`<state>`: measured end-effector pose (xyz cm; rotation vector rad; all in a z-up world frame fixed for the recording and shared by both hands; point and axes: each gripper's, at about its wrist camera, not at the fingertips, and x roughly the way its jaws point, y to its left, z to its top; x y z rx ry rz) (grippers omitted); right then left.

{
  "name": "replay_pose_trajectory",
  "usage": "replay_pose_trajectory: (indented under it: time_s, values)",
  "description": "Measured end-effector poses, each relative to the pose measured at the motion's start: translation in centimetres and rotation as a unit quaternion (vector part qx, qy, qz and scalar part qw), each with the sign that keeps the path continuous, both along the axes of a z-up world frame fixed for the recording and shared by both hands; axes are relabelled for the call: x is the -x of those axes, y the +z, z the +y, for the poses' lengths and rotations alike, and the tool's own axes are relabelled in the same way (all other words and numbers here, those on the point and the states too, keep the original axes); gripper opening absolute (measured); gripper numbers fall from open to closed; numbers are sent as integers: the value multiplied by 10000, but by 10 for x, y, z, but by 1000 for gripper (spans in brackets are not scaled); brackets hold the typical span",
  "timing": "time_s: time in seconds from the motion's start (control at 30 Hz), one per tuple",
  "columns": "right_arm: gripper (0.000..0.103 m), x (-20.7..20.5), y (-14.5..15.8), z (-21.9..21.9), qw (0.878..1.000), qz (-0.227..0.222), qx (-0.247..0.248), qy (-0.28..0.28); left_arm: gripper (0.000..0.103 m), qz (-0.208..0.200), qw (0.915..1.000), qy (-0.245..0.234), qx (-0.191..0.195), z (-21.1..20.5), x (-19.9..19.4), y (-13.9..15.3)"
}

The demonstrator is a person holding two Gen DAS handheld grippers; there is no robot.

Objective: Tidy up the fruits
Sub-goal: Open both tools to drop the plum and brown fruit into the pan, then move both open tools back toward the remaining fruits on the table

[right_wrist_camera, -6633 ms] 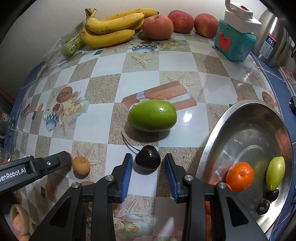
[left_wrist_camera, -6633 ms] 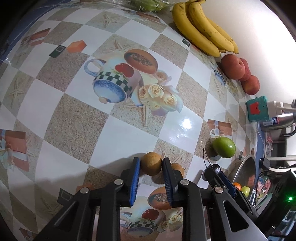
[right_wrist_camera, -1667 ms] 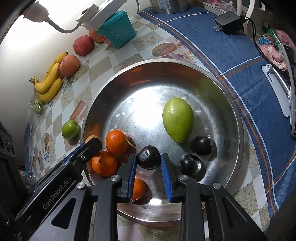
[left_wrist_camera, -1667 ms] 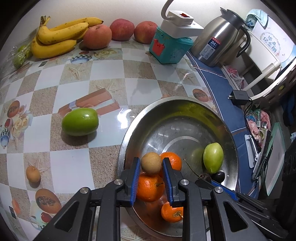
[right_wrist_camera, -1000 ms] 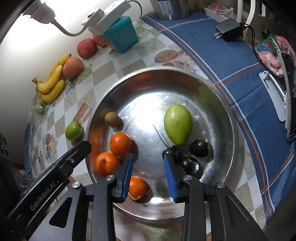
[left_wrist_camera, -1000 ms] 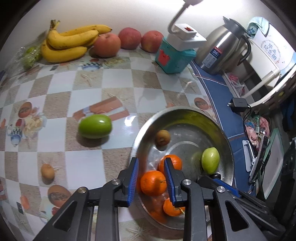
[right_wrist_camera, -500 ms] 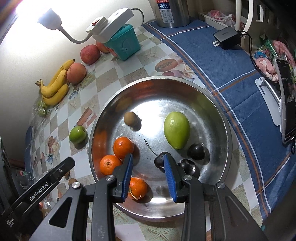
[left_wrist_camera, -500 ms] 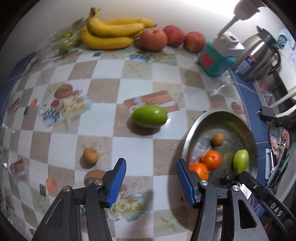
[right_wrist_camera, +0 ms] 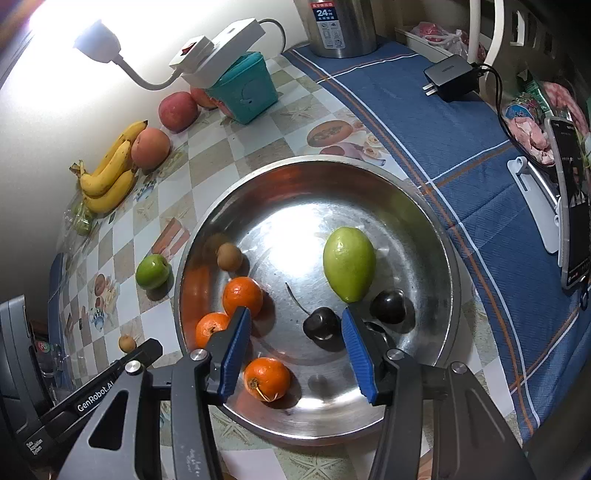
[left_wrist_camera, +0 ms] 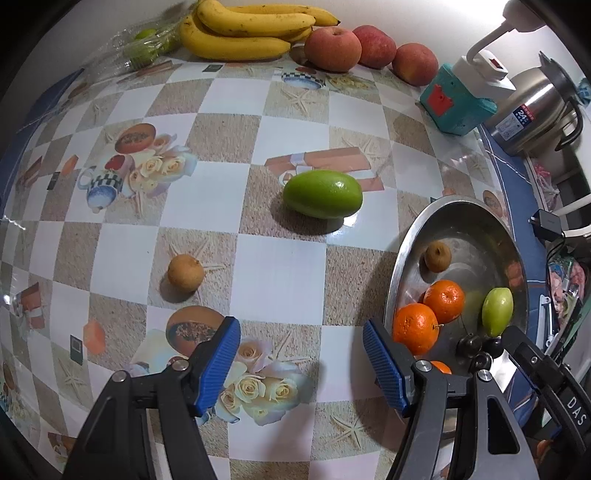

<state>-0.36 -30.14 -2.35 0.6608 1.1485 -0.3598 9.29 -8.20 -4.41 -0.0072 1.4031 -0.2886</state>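
My left gripper (left_wrist_camera: 301,350) is open and empty above the checkered tablecloth, left of the steel bowl (left_wrist_camera: 402,254). A small brown longan (left_wrist_camera: 185,273) and a green mango (left_wrist_camera: 322,194) lie on the cloth ahead of it. My right gripper (right_wrist_camera: 295,345) is open and empty over the bowl (right_wrist_camera: 439,229). In the bowl lie three oranges (right_wrist_camera: 242,296), a brown longan (right_wrist_camera: 229,256), a green mango (right_wrist_camera: 349,264) and dark cherries; one cherry (right_wrist_camera: 321,323) sits just beyond the right fingertips.
Bananas (left_wrist_camera: 243,35), three apples (left_wrist_camera: 332,48) and bagged green fruit (left_wrist_camera: 142,51) line the wall. A teal box (left_wrist_camera: 456,103) with a white power strip and a steel kettle (left_wrist_camera: 532,107) stand at the back right. A charger (right_wrist_camera: 448,79) and a phone (right_wrist_camera: 572,206) lie on the blue cloth.
Both grippers let go of their fruit into the bowl: the left a longan, the right a cherry. Both jaws have opened wide. The left gripper has swung left over the tablecloth.
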Motion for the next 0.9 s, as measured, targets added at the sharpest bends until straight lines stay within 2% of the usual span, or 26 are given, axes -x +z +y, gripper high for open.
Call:
replay_pose_trajectory:
  time_s: [0.07, 0.13, 0.27, 0.33, 0.37, 0.5, 0.6, 0.83, 0.9]
  values:
    - [55, 0, 0, -1, 10000, 1, 16, -15, 73, 16, 10000, 9, -17, 0, 1, -1]
    - [69, 1, 0, -1, 10000, -4, 41, -23, 75, 41, 10000, 16, -34, -1, 1, -3]
    - [71, 1, 0, 0, 9999, -59, 99, 17, 78, 100, 9999, 35, -51, -3, -1, -8]
    - [81, 1, 0, 1, 9999, -70, 116, 29, 82, 126, 9999, 51, -67, -2, -1, -10]
    - [83, 1, 0, 1, 9999, -86, 122, 34, 84, 140, 9999, 60, -73, -2, -1, -11]
    - [83, 0, 1, 2, 9998, -128, 163, 73, 85, 162, 9998, 70, -64, -2, -1, -12]
    - [96, -1, 1, 2, 9996, -154, 197, 102, 89, 160, 9998, 72, -73, -3, -1, -12]
    - [101, -1, 1, 3, 9993, -209, 260, 151, 103, 126, 9998, 93, -97, -3, 0, -13]
    - [101, -2, 1, 3, 9993, -201, 279, 161, 103, 127, 9998, 103, -95, -3, 0, -14]
